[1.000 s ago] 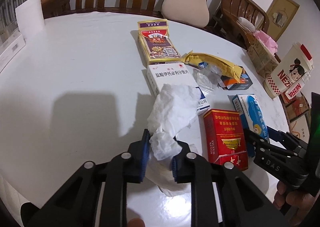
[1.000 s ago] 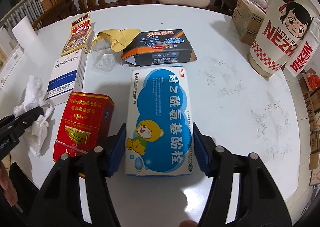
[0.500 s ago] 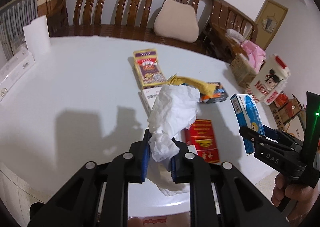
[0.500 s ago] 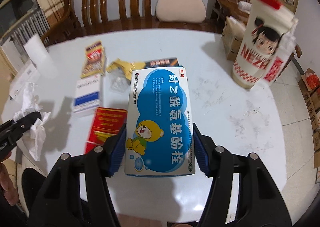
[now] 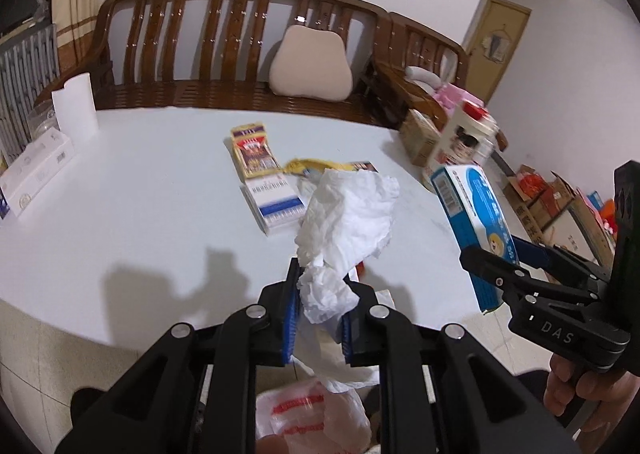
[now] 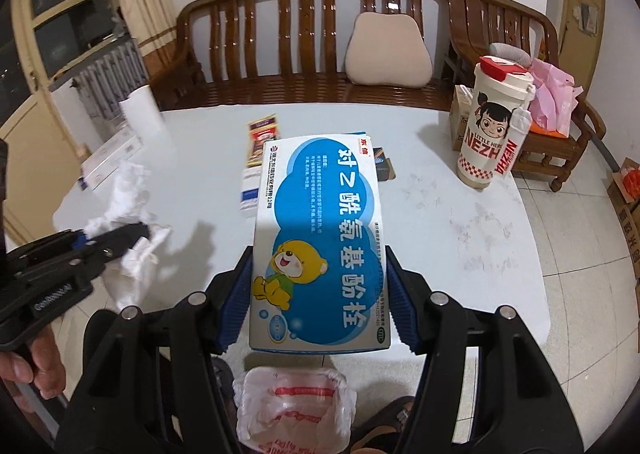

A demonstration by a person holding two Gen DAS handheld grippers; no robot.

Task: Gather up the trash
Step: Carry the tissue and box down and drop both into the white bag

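Left wrist view: I've lifted my left gripper [image 5: 316,314], clamped on tissue [image 5: 348,214], and right gripper [image 6: 318,294], clamped on box [image 6: 320,238], above the bag [image 6: 294,402]; drop next.

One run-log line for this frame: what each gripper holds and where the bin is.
left gripper: shut on crumpled tissue | right gripper: shut on blue medicine box | both clear of white table | bag-lined bin: below
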